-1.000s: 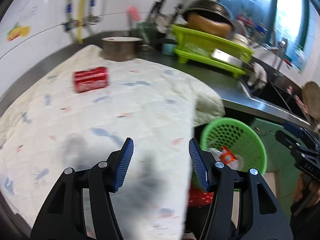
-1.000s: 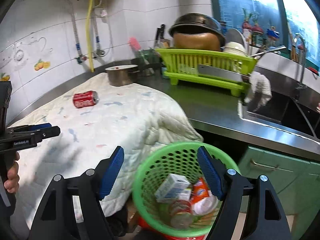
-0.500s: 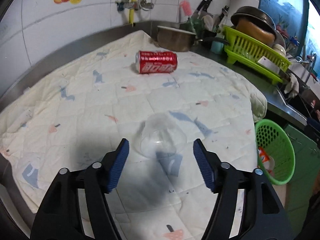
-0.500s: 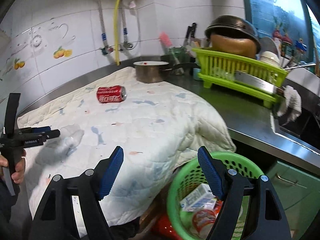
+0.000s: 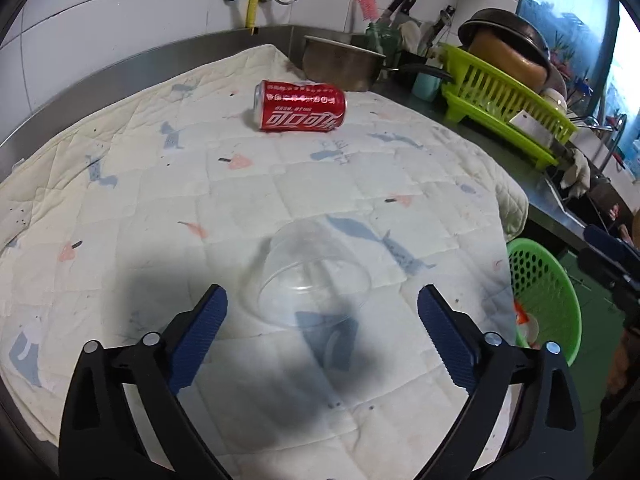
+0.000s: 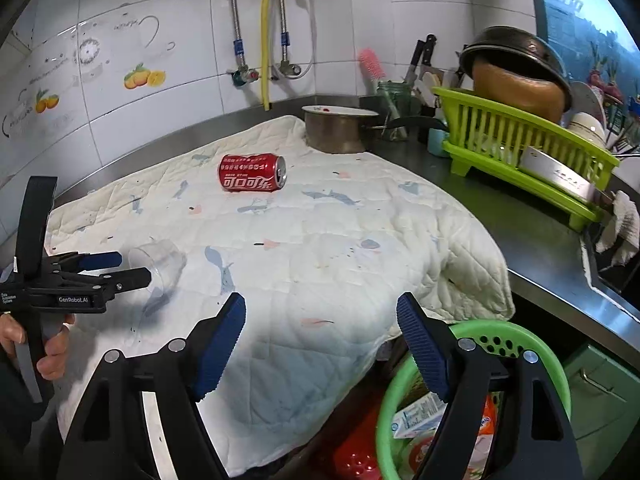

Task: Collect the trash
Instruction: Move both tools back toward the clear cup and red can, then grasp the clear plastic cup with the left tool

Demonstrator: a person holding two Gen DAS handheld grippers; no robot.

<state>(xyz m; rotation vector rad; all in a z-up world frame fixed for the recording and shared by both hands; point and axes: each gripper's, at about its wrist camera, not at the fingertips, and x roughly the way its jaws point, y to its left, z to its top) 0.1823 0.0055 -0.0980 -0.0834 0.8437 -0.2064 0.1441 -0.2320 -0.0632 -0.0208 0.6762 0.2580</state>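
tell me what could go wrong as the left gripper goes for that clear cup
1. The clear plastic cup lies on its side on the quilted cloth; the left gripper, jaws opening and not yet touching it, could nudge it so it rolls away.
2. The cup looks thin, so a hard squeeze may crush it or pop it out.
3. The green basket sits below the counter edge, so a loose carry could drop the cup beside it.

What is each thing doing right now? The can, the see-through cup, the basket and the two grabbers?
Red can: lying on its side on the quilt.
Clear cup: on its side, untouched.
Green basket: holding trash.
Left gripper: opening, cup just ahead.
Right gripper: open, empty.
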